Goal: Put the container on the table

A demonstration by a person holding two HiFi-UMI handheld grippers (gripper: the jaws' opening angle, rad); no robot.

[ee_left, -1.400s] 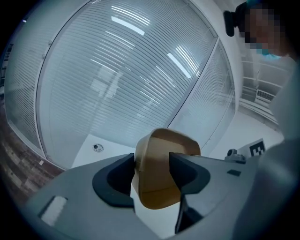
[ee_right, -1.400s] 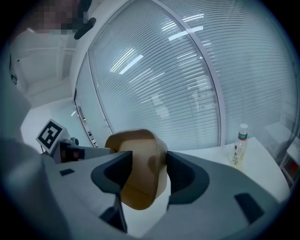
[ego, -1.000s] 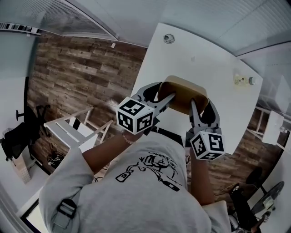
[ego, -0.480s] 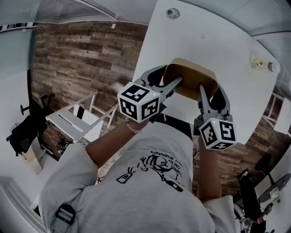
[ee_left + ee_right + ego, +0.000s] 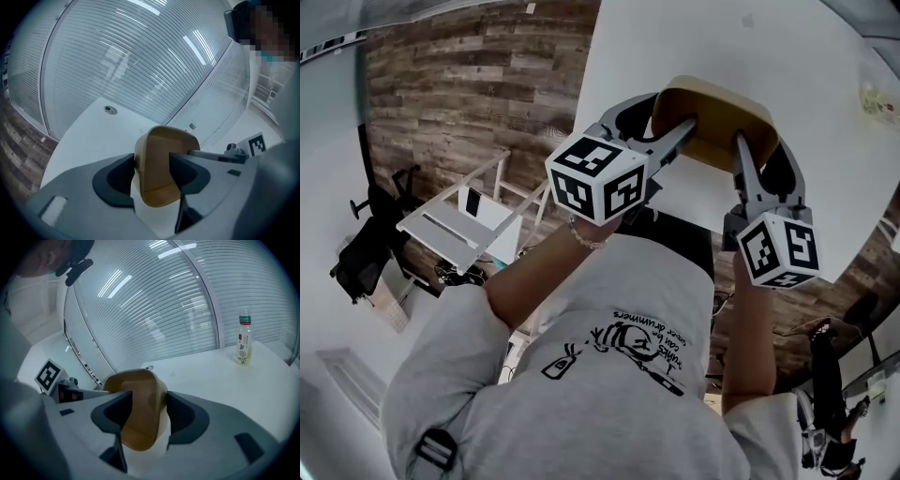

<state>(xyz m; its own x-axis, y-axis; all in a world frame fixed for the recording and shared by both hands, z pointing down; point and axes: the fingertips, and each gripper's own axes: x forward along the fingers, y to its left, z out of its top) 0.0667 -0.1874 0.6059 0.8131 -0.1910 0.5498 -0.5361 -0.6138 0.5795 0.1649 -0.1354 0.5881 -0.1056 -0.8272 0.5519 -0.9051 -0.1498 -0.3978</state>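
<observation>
**Item: container, tan, open-topped, with rounded corners.**

**Location.** The container was held over the white tabletop, just inside the edge nearest the person. No view showed whether its base touched the surface.

**Change noted.** Against the head views of a second and half a second before, the container had travelled farther in from that edge. The tabletop filled more of the view. Both grips looked unaltered across the three pictures.

**Bearing on the task.** The carry appeared almost complete. Setting the container down and letting go probably remained.

**Holders.**
- The left hand-held gripper was clamped on the container's left wall, with one jaw outside and one inside the cavity.
- The right hand-held gripper was clamped likewise on the opposite wall.
- Both gripper views confirmed the wall pinched between the jaws (left, right).

**Appearance.**
- The shell was smooth and matte. The outside was pale tan and the inside a darker brown.
- It had thin walls and a softly rounded rim.
- It was seen empty and roughly level between the two grips.

**Also present.** A small bottle with a pale label stood upright toward the far right of the tabletop, well apart from the container. A round fitting was set in the tabletop's far part.
</observation>
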